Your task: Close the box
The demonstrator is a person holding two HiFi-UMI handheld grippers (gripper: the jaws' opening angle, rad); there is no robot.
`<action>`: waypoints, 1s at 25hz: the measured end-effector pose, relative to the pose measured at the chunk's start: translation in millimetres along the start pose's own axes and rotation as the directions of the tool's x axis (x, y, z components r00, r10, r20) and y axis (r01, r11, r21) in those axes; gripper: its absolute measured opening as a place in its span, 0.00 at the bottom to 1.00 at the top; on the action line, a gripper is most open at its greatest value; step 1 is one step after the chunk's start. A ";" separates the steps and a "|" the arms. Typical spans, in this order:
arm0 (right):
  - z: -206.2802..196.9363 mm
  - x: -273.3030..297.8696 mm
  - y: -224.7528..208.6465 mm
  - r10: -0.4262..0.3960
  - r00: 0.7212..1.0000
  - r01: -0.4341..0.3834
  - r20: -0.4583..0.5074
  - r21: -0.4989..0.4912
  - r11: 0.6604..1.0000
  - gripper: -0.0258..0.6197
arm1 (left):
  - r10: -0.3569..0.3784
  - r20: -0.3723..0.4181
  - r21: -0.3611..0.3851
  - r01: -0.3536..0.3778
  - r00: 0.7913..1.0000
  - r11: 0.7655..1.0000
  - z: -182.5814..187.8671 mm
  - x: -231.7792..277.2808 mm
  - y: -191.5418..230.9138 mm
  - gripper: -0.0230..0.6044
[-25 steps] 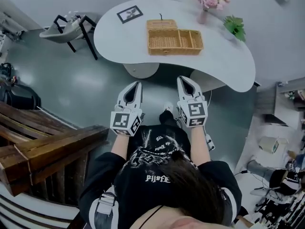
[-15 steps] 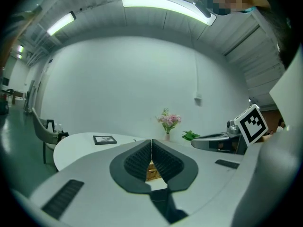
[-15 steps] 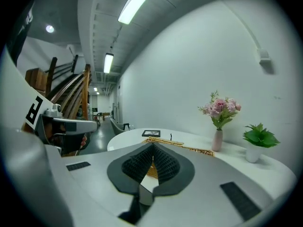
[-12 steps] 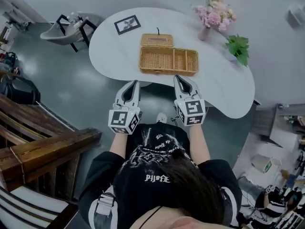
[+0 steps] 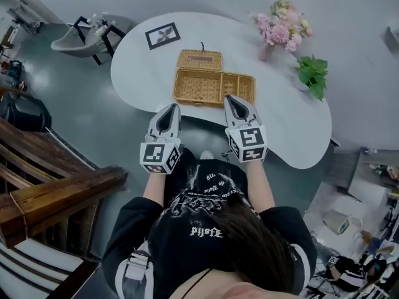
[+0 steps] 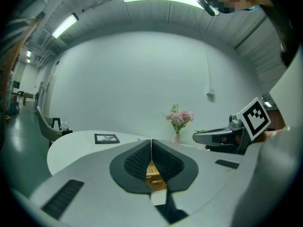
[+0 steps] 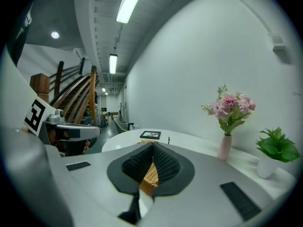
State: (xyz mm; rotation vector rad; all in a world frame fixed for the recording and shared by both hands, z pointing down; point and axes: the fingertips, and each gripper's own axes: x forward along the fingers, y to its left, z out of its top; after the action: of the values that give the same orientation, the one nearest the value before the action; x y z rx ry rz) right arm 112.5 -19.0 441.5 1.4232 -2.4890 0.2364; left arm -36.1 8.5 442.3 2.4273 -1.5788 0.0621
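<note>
So the wicker box [image 5: 214, 87] sits open near the front edge of the white table [image 5: 140, 73]. Its lid [image 5: 199, 60] is flopped back flat on the table on the box's far side, and the compartments look empty from up here. Nothing closed yet.

What's changed in the last second: I've walked right up to it. The box was well ahead of both grippers a moment ago. Now the right gripper [image 5: 232, 98] has its tip just at the box's near right corner, and the left gripper [image 5: 172, 107] is just short of the near left corner, off the table edge. Neither one touches it as far as I can tell.

Both sets of jaws are pressed together with nothing in them; I only see wicker through the slit beyond.

My read: the approach is done, and next I reach past the box to get under the lid and flip it forward.

Beyond the box there's a picture frame [image 5: 162, 35] far left, pink flowers [image 5: 278, 27] far right, and a green plant [image 5: 313, 73] right.
</note>
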 end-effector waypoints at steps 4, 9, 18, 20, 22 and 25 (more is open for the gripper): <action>2.2 15.1 -12.7 0.004 1.000 -0.004 -0.015 0.006 1.000 0.08 | 0.021 -0.008 -0.005 -0.021 1.000 1.000 3.6 17.1 14.0 0.08; 7.6 41.9 -24.0 0.002 0.999 -0.002 -0.044 0.009 1.000 0.08 | 0.035 -0.009 -0.010 -0.035 0.999 0.999 11.2 41.5 42.8 0.08; 29.6 107.8 -44.2 -0.037 0.994 0.040 -0.106 0.026 0.999 0.09 | -0.034 -0.056 -0.005 0.034 0.998 0.999 22.8 104.3 91.5 0.08; 33.8 123.5 -45.4 -0.043 0.992 0.046 -0.120 0.021 0.999 0.11 | -0.054 -0.061 -0.012 0.054 0.997 0.998 24.6 116.7 103.2 0.08; 36.3 138.3 -47.8 -0.052 0.989 0.055 -0.137 0.020 0.998 0.12 | -0.075 -0.072 -0.016 0.074 0.995 0.997 24.1 128.2 113.5 0.08; 39.0 161.9 -50.7 -0.041 0.985 0.047 -0.170 0.030 0.998 0.17 | -0.106 -0.091 -0.015 0.105 0.990 0.994 22.7 142.0 127.3 0.08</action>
State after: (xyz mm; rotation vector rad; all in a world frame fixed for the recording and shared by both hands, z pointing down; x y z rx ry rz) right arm 72.1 -187.8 454.5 1.4065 -2.3249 0.3760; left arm -94.7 -172.7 467.1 2.4578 -1.4063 0.1440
